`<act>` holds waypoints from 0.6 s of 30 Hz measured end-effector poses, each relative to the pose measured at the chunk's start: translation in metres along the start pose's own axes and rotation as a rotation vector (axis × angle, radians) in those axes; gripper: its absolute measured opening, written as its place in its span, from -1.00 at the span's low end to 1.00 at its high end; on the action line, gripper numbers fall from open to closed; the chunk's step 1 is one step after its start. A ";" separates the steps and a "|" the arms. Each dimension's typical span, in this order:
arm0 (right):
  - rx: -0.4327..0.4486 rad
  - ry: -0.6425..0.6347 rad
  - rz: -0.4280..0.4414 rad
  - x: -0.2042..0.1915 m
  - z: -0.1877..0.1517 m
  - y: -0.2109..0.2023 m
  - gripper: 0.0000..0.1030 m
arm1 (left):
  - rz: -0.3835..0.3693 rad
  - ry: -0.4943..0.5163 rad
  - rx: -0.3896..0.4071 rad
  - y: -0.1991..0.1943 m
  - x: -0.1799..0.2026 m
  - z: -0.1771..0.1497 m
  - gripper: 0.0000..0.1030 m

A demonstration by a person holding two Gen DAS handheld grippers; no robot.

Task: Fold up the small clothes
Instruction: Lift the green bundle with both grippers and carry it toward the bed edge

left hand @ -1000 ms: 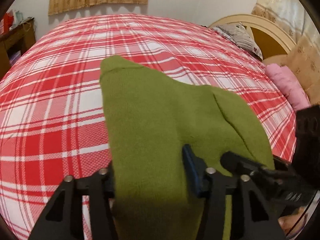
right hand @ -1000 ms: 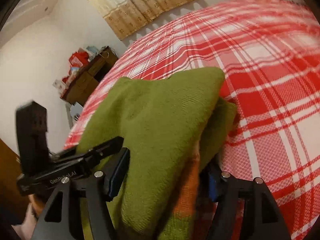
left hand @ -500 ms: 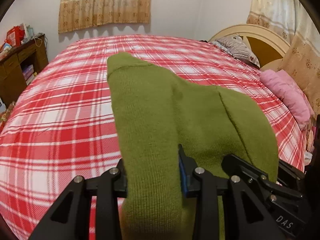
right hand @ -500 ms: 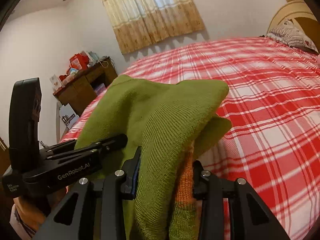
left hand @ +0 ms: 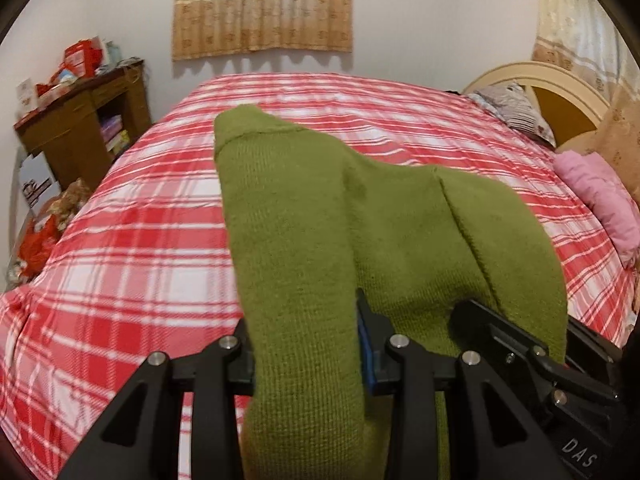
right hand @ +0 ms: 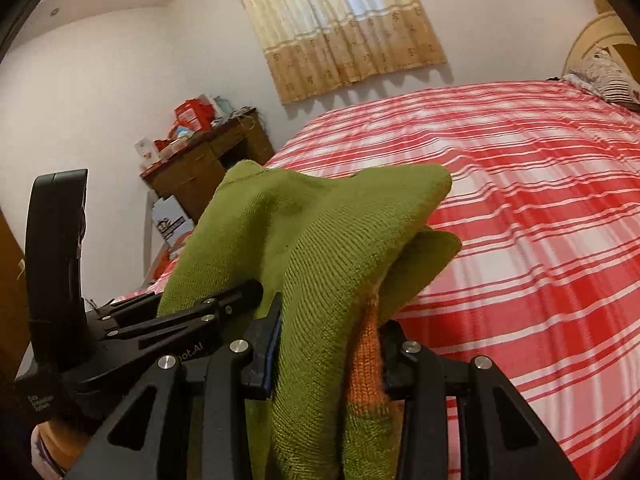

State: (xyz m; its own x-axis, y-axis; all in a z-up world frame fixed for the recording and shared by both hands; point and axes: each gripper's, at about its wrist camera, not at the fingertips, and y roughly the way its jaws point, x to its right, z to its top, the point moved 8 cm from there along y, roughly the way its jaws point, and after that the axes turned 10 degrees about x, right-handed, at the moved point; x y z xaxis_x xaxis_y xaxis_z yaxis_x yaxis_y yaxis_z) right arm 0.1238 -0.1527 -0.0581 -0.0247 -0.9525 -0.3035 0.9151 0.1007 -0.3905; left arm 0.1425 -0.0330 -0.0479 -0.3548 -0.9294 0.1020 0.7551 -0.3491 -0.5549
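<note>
Bed (left hand: 140, 216) covered by red-and-white plaid spread, smooth across the middle. Pink folded cloth (left hand: 604, 200) lies on it at right edge near headboard (left hand: 532, 76); patterned pillow (left hand: 516, 110) beside the headboard.

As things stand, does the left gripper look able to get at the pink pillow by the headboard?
Probably not. The left gripper has its jaws shut on the green knit garment, which the right gripper also grips. The pink pillow lies far off to the right across the plaid bed.
</note>
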 end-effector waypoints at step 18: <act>-0.095 -0.087 0.209 -0.144 -0.039 0.047 -0.27 | 0.182 -0.145 0.003 -0.046 -0.131 -0.033 -0.29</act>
State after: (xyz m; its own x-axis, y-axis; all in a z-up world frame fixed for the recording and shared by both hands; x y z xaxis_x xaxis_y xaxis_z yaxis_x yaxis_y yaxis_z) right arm 0.1551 0.0001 -0.0665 0.1996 -0.9290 -0.3117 0.8545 0.3207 -0.4086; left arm 0.1356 0.1088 -0.0628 -0.1304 -0.9844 0.1180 0.8012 -0.1748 -0.5723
